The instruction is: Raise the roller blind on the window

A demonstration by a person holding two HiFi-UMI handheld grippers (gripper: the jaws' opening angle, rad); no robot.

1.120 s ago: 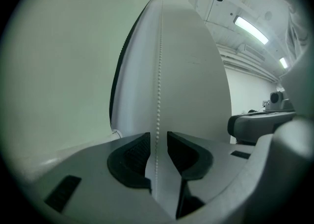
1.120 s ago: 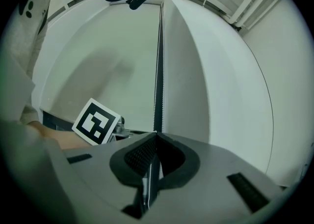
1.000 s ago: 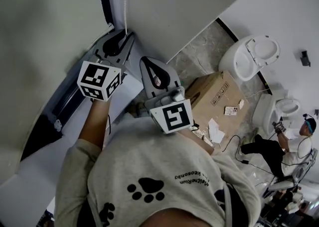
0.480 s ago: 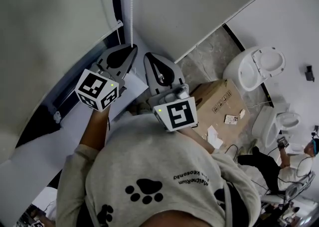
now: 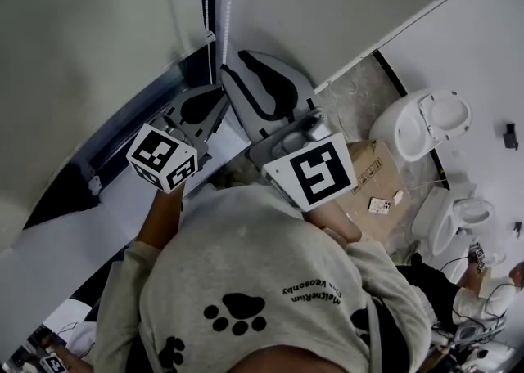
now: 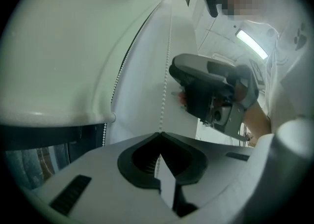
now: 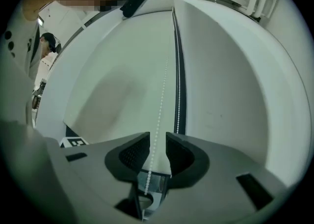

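My left gripper [image 6: 159, 133] is pinched tight on the chain [image 6: 164, 78], which rises straight out of the joined tips. My right gripper [image 7: 157, 142] stands narrowly apart. The chain runs down the gap between its pads, and I see it pressing on neither.

From above, the two grippers sit close side by side, the right one reaching further up the chain. On my left is the blind [image 6: 64, 46], which hangs low. Its bottom bar [image 6: 73, 118] ends just beside the chain's second strand, with the dark window [image 6: 29, 169] under it. On my right the bare wall [image 5: 327, 3] leaves free room.

Only the left gripper view shows the right gripper from the side, near the held strand. Only the right gripper view shows the second strand lying in a dark slit just beside the one between my pads. Only the head view shows the sill [image 5: 123, 199] under my left arm. It alone also shows the floor off to the right, with a box [image 5: 368, 175] and a toilet [image 5: 426, 122] well apart from my hands.
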